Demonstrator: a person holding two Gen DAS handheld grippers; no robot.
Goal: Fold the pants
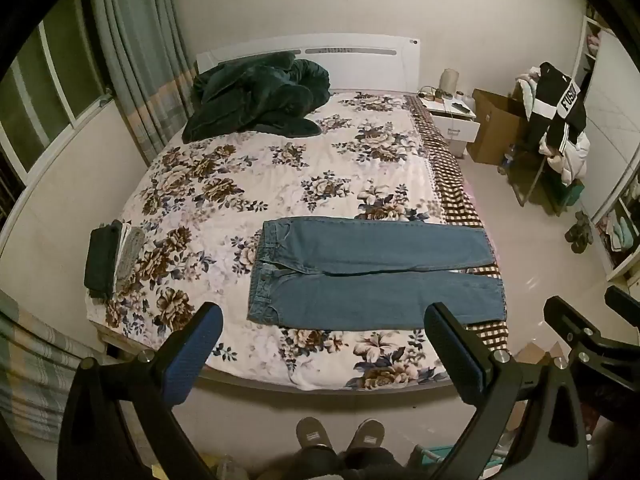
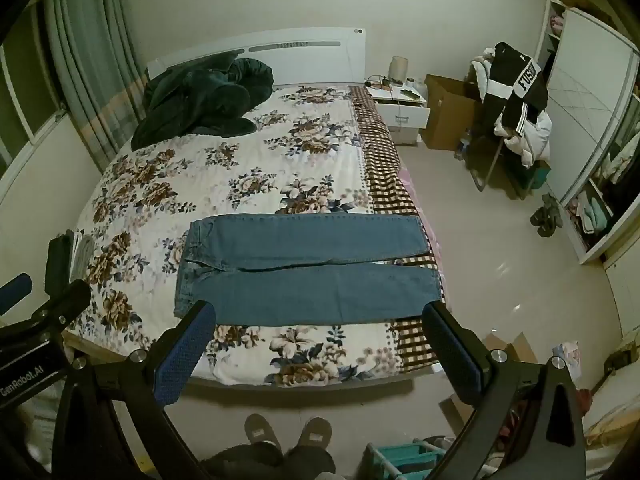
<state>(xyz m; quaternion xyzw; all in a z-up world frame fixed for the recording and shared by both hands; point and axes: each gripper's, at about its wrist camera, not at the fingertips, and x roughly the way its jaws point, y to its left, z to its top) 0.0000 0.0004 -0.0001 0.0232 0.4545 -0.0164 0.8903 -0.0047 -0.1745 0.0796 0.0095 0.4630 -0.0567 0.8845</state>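
Note:
Blue jeans (image 1: 368, 272) lie flat across the near part of the bed (image 1: 248, 184), waistband to the left, both legs side by side reaching the right edge. They also show in the right wrist view (image 2: 312, 272). My left gripper (image 1: 324, 332) is open and empty, held above the bed's near edge in front of the jeans. My right gripper (image 2: 318, 328) is open and empty, at the same height, a little to the right. The right gripper also shows at the right edge of the left wrist view (image 1: 580, 328).
A dark green blanket (image 1: 256, 96) is heaped at the headboard. A small stack of folded clothes (image 1: 110, 258) lies at the bed's left edge. A nightstand (image 1: 452, 118), cardboard box (image 1: 494, 126) and clothes-laden chair (image 1: 556, 128) stand to the right. My slippered feet (image 1: 340, 436) stand before the bed.

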